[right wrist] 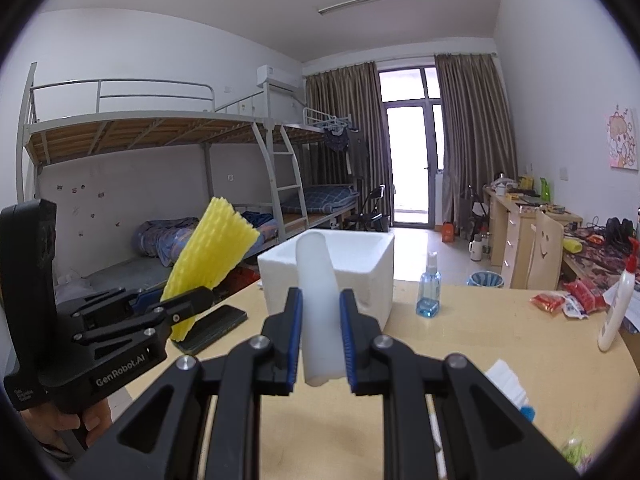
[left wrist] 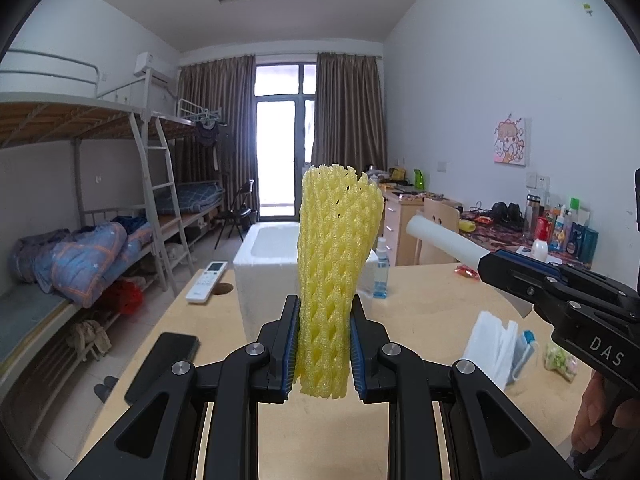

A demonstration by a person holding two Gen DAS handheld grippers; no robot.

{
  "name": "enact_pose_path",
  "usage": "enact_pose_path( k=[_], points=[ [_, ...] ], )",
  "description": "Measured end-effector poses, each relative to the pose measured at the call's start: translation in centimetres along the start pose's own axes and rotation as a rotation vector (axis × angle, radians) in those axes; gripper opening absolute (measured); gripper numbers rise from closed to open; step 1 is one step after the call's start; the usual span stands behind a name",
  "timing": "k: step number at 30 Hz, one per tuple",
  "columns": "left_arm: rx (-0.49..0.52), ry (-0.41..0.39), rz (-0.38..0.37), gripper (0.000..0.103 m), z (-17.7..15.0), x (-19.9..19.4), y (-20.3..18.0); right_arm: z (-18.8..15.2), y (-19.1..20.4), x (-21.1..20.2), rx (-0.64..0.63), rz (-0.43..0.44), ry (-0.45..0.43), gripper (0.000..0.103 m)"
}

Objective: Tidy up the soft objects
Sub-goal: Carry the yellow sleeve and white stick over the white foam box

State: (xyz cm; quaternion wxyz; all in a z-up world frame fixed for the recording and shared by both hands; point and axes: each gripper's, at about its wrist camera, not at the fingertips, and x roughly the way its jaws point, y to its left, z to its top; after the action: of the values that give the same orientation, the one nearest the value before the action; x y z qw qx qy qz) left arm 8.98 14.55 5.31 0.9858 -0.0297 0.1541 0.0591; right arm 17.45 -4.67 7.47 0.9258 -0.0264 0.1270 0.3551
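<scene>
My left gripper [left wrist: 323, 344] is shut on a yellow foam net sleeve [left wrist: 335, 264] and holds it upright above the wooden table [left wrist: 432, 312]. It also shows in the right wrist view [right wrist: 212, 256], tilted, in the left gripper [right wrist: 192, 300]. My right gripper [right wrist: 320, 340] is shut on a white foam tube [right wrist: 318, 300] and holds it above the table. The tube [left wrist: 440, 240] and right gripper [left wrist: 496, 270] show at the right of the left wrist view. An open white foam box [right wrist: 360, 276] stands on the table behind both objects.
On the table are a black phone [left wrist: 164, 364], a white remote [left wrist: 207, 282], a blue spray bottle [right wrist: 429, 290], a white lotion bottle [right wrist: 618, 300], snack packets [right wrist: 568, 302] and folded white masks [left wrist: 496, 350]. Bunk beds stand left, a cluttered desk right.
</scene>
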Motion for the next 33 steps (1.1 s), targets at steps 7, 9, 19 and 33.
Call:
enact_pose_path(
  k=[7, 9, 19, 33],
  points=[
    [0.003, 0.004, -0.009, 0.024, 2.4, 2.3, 1.5, 2.2, 0.3, 1.9, -0.024, -0.015, 0.002, 0.022],
    [0.006, 0.004, -0.003, 0.024, 2.8, 2.9, 1.8, 2.6, 0.2, 2.6, -0.025, -0.021, 0.007, 0.022],
    [0.005, 0.034, -0.005, 0.024, 3.9, 6.4, 2.9, 3.3, 0.2, 6.2, -0.021, -0.034, 0.061, 0.022],
    [0.014, 0.056, -0.004, 0.024, 5.6, 11.3, 3.8, 5.0, 0.0, 10.0, -0.043, -0.038, 0.096, 0.022]
  ],
)
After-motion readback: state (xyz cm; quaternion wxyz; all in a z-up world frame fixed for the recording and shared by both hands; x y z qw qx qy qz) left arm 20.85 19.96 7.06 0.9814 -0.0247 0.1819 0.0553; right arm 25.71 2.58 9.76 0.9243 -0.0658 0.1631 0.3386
